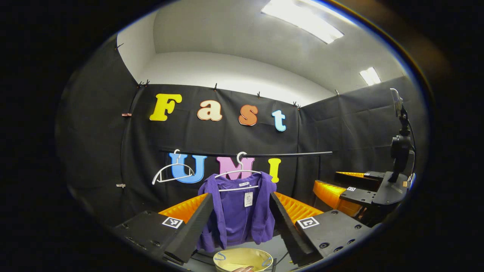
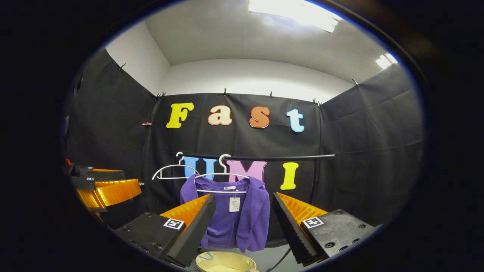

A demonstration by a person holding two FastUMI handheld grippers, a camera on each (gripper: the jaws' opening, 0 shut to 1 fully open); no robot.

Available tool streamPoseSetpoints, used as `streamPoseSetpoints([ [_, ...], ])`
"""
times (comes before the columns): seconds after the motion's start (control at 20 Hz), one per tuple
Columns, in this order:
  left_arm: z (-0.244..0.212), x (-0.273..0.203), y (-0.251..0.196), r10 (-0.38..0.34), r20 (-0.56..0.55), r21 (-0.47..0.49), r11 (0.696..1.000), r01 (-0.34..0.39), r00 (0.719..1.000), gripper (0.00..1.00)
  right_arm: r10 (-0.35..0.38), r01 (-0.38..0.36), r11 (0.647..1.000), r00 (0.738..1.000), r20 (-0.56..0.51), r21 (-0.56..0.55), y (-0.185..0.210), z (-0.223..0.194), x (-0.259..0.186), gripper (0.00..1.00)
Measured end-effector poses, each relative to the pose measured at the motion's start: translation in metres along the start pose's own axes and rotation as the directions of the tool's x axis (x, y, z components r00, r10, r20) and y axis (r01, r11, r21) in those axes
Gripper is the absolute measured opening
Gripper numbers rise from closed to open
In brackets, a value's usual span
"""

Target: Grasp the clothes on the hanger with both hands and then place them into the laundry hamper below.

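Note:
A purple jacket [image 1: 242, 211] hangs on a white hanger [image 1: 237, 173] from a black rail [image 1: 287, 154], with a white tag at its collar. Below it stands a pale yellow laundry hamper [image 1: 242, 260]. My left gripper [image 1: 239, 204] is open and held short of the jacket, which shows between its fingers. In the right gripper view the same jacket [image 2: 234, 215] on its hanger [image 2: 223, 175] hangs above the hamper [image 2: 225, 261]. My right gripper [image 2: 244, 202] is open too, apart from the cloth. The right gripper [image 1: 342, 189] also appears far right in the left gripper view.
A second, empty white hanger [image 1: 172, 172] hangs on the rail left of the jacket. The rail's post [image 2: 313, 181] stands at the right. The left gripper [image 2: 102, 185] shows at the left edge of the right gripper view. Grey floor [image 1: 278, 249] lies around the hamper.

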State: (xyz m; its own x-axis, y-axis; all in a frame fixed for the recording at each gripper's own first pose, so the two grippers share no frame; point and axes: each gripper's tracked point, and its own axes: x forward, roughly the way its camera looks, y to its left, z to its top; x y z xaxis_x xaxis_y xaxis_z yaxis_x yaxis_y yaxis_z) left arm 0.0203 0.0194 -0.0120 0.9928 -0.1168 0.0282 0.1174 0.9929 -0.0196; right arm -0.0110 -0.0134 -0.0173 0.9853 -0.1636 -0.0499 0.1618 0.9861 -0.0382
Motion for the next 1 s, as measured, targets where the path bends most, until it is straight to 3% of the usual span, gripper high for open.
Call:
streamPoseSetpoints([
  [0.25, -0.013, 0.000, 0.015, -0.037, -0.017, -0.002, 0.999, 0.037, 0.999, 0.93, -0.054, 0.054, 0.998, 0.998, -0.011, -0.015, 0.009, -0.010, 0.000, 0.97],
  [0.55, -0.036, 0.029, 0.023, -0.065, -0.053, -0.029, 0.998, 0.063, 0.997, 0.93, -0.065, 0.064, 0.998, 0.996, -0.055, -0.025, 0.010, -0.038, 0.023, 0.97],
  [0.7, -0.047, 0.062, 0.030, -0.044, -0.049, -0.031, 0.999, 0.043, 0.998, 0.94, -0.032, 0.032, 0.999, 0.998, -0.052, 0.005, 0.009, -0.055, 0.058, 0.97],
  [1.0, -0.080, 0.162, 0.036, 0.046, 0.009, -0.068, 0.997, -0.045, 0.999, 0.93, 0.069, -0.068, 0.997, 0.996, -0.053, 0.023, -0.011, -0.109, 0.169, 0.97],
])
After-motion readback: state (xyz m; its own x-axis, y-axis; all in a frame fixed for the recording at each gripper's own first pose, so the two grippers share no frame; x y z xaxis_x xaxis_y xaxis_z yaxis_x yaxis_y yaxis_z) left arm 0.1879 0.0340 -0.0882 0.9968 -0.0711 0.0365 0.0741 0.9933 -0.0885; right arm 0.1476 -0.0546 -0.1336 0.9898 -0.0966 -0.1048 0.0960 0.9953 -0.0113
